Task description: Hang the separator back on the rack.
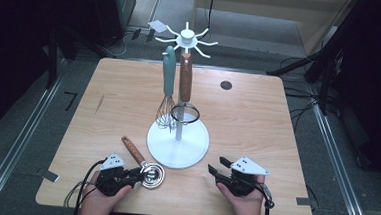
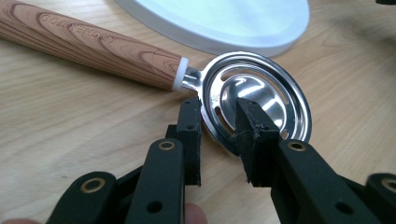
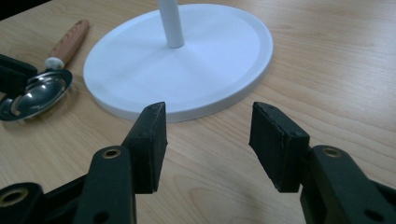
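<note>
While the egg separator (image 2: 254, 100) lay flat on the bench (image 1: 258, 116) just beside the white stand base (image 1: 196, 148), my left gripper (image 2: 218, 122) straddled its steel rim, jaws not quite clamped; my right gripper (image 3: 208, 125) rested released, empty.

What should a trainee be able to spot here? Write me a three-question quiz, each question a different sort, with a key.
1. True or false: the right gripper is clamped on the white stand.
2. Where is the wooden-handled strainer? A) lying on the table beside the stand's base. B) hanging from the stand. C) in the right gripper.
3. How many utensils hang from the stand?

Key
1. False: its jaws stand open with nothing between them.
2. A.
3. Two: a teal-handled whisk and a wooden-handled utensil.
</note>
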A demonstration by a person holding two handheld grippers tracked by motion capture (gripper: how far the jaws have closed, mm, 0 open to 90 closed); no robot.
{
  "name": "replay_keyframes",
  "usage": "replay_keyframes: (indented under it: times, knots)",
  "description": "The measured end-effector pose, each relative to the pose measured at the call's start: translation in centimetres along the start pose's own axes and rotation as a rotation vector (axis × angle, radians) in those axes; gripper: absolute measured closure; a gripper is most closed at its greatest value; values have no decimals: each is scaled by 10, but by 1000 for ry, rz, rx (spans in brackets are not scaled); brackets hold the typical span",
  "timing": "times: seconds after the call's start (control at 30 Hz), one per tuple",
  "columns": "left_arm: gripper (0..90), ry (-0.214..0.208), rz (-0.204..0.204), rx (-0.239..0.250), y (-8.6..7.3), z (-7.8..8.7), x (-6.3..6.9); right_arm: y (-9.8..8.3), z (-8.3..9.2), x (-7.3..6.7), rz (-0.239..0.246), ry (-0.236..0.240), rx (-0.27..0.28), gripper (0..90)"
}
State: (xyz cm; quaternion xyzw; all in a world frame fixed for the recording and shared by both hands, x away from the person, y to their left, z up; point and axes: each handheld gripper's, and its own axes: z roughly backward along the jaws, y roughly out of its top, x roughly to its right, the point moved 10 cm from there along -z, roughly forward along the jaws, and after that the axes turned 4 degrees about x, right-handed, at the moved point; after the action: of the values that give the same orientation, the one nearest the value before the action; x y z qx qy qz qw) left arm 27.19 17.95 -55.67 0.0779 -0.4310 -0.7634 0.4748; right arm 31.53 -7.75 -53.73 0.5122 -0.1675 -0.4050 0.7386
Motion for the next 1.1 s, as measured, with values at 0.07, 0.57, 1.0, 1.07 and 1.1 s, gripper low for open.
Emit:
replay_keyframes:
  times: [0.07, 0.57, 1.0, 1.07, 1.1]
  knots:
    - [719, -12, -4, -3, -1, -1, 5, 1, -1, -5, -4, 17, 6, 476]
    - [694, -72, -30, -15, -5, -12, 34, 1, -8, -49, 5, 129, 3, 541]
    - [652, -121, -56, -10, -5, -25, 60, -3, -12, -80, -7, 214, -9, 789]
    - [631, -137, -76, -14, -6, -27, 65, -4, -12, -84, -6, 237, -16, 815]
    - [623, -142, -79, -12, -6, -28, 68, -5, -13, -87, -16, 254, -21, 831]
